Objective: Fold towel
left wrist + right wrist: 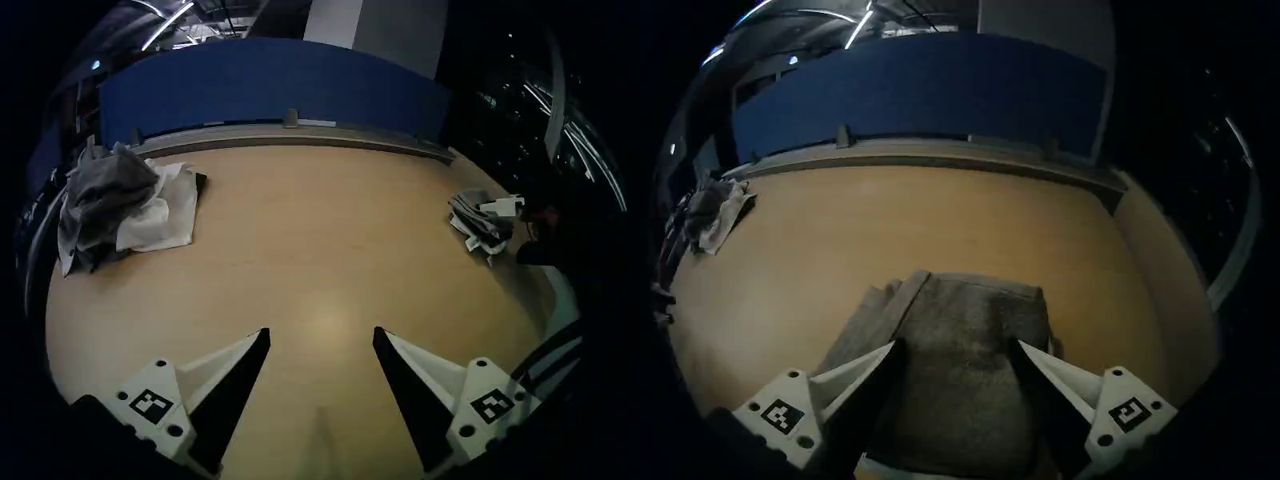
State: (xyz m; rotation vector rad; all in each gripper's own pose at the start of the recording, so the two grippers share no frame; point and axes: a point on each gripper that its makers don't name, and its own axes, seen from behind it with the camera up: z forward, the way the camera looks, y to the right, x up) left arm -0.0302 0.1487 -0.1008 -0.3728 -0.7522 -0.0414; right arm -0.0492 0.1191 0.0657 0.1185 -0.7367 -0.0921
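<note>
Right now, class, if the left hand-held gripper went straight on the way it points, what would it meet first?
Probably the bare table top, though depth is unclear; nothing lies ahead of the left hand-held gripper. The cloth pile and the folded stack sit off to either side.

centre: open tabletop (320, 240) is left free for passage | far left: blocked by a heaped cloth pile (120, 208) | right edge: narrowed by a folded towel stack (480, 220) (close to the rim) | back: closed off by a blue partition (272, 88)

Left gripper (320, 329), jaws apart, above wooden table (320, 224).
</note>
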